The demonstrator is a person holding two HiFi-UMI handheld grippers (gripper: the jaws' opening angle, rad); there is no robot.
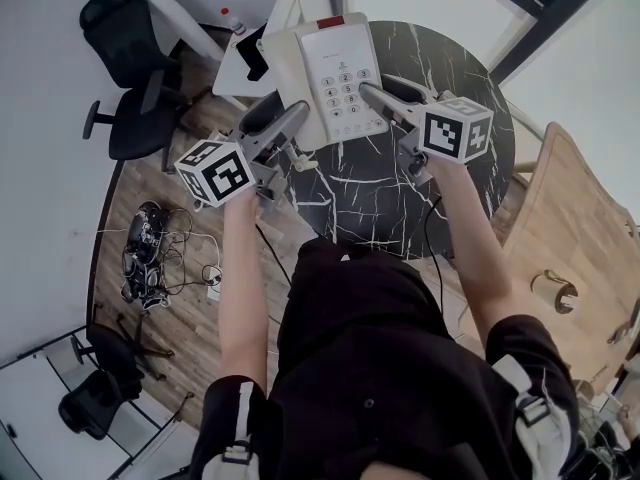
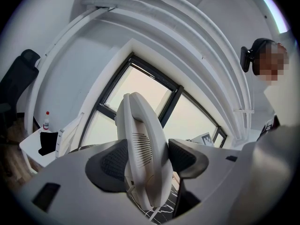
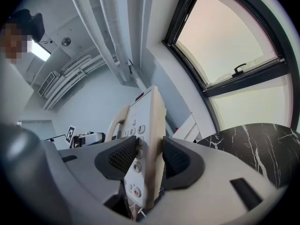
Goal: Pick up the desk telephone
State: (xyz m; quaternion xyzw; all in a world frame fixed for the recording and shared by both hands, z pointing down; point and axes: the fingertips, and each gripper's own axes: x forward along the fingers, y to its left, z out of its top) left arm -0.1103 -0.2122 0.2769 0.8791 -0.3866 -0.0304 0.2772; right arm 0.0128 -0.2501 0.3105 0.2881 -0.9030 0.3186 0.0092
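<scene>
The white desk telephone (image 1: 330, 73), with its grey keypad facing up, hangs between my two grippers over the near edge of the round black marble table (image 1: 460, 68). My left gripper (image 1: 291, 118) is shut on the phone's left side. In the left gripper view the handset (image 2: 140, 144) stands upright, squeezed between both dark pads (image 2: 110, 163) of the left gripper (image 2: 145, 159). My right gripper (image 1: 376, 95) is shut on the phone's right edge. In the right gripper view the keypad side of the telephone (image 3: 143, 121) is clamped at the right gripper (image 3: 149, 156).
A black office chair (image 1: 130, 78) and a small white side table (image 1: 232, 66) with a dark object stand at the upper left. Tangled cables (image 1: 150, 253) lie on the wooden floor. At the right there is a light wooden table (image 1: 580, 218). A large window fills the wall ahead.
</scene>
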